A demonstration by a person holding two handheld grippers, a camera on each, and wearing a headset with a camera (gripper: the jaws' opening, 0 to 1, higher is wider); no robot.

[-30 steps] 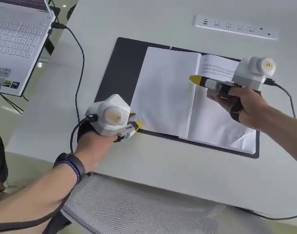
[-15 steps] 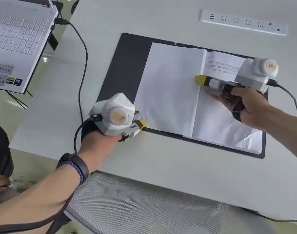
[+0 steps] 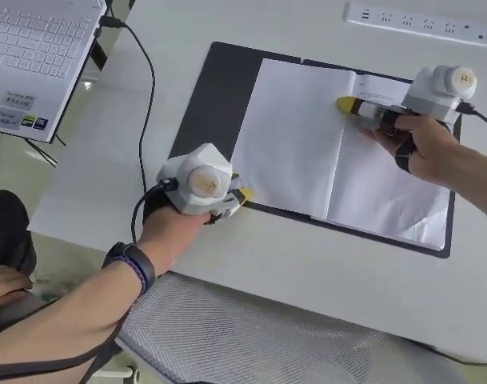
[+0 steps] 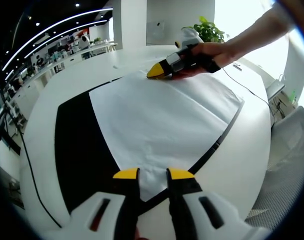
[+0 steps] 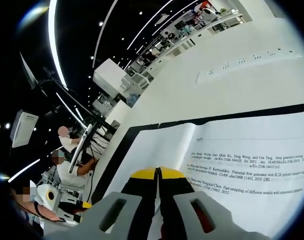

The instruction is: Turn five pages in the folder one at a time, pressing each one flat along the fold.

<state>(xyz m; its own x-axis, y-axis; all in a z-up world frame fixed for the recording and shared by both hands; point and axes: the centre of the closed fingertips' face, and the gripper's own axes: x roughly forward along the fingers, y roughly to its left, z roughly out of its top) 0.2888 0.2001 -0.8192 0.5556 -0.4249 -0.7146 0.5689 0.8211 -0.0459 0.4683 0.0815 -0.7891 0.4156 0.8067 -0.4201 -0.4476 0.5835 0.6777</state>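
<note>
Bare desk (image 3: pixel 307 264) lies open to the right of the left claw (image 3: pixel 241 194). A cable (image 3: pixel 153 88) and laptop (image 3: pixel 35 56) stand to its left. A power strip (image 3: pixel 419 24) lies beyond the right claw (image 3: pixel 343 104).

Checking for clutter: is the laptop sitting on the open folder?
No, the laptop lies off to the left, apart from the folder.

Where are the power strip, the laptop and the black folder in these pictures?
power strip (image 3: pixel 421 22): head view, middle of its white top.
laptop (image 3: pixel 35 46): head view, on the keyboard.
folder (image 3: pixel 215 96): head view, bare black left cover.
</note>
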